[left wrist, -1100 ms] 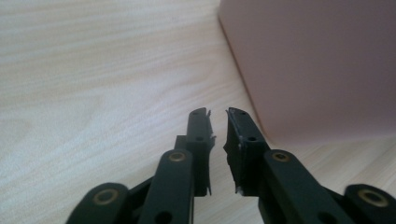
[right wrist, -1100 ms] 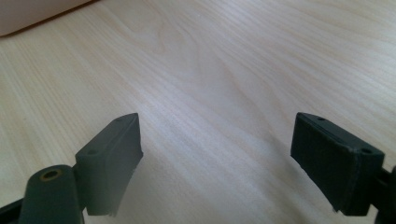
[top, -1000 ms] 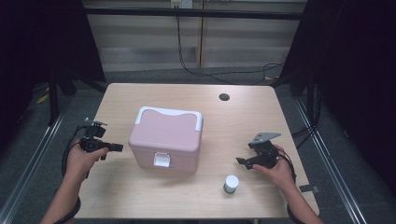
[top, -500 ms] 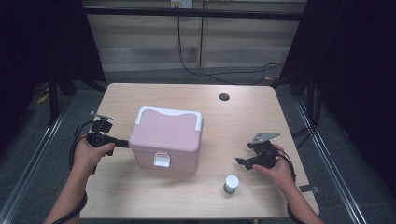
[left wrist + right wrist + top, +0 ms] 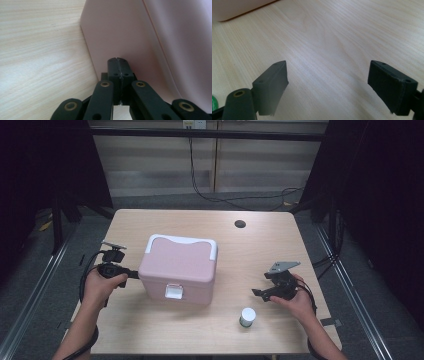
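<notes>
Just ahead of the left gripper's closed, empty jaws stands the pink cooler box, its side wall at their tips; the right gripper holds its jaws wide above bare counter.

My right gripper hung wide open over bare wooden table, a pink box edging the far corner.

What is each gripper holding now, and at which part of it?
Nothing is held. The left gripper is shut and empty, its tips against the side wall of the pink box. The right gripper is open above the bare table.
</notes>
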`<state>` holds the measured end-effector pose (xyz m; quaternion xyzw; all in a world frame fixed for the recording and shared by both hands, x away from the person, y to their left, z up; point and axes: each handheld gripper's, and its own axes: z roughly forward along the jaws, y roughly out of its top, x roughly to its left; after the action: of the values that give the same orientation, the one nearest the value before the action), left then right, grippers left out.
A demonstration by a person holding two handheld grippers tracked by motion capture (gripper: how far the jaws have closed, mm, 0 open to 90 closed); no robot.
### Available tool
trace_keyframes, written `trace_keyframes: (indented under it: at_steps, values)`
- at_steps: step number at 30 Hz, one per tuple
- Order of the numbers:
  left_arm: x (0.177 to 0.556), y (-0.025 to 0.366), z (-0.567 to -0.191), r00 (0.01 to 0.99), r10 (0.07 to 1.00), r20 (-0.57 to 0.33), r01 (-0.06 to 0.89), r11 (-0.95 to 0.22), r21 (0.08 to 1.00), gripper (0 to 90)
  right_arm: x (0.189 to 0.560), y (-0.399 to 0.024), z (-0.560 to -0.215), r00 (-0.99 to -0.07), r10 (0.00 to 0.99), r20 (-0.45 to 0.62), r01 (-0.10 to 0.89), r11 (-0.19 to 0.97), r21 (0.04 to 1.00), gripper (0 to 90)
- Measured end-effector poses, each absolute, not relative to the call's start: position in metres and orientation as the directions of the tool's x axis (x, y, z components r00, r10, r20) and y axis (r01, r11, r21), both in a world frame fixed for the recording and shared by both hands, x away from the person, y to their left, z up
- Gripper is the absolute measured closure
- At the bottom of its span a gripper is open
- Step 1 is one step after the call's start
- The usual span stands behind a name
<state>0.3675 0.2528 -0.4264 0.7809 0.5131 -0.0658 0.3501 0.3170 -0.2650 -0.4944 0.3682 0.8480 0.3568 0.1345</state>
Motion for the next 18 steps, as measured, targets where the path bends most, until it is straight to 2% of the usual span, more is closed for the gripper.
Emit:
trace_keyframes:
  at_steps: [18]
  values:
    - [0.369,0.23,-0.426,0.48,0.745,-0.463,0.849,-0.262,0.46,90.0,0.318,-0.265,-0.488,-0.693,0.718,0.057,0.527,0.451,0.721,15.3]
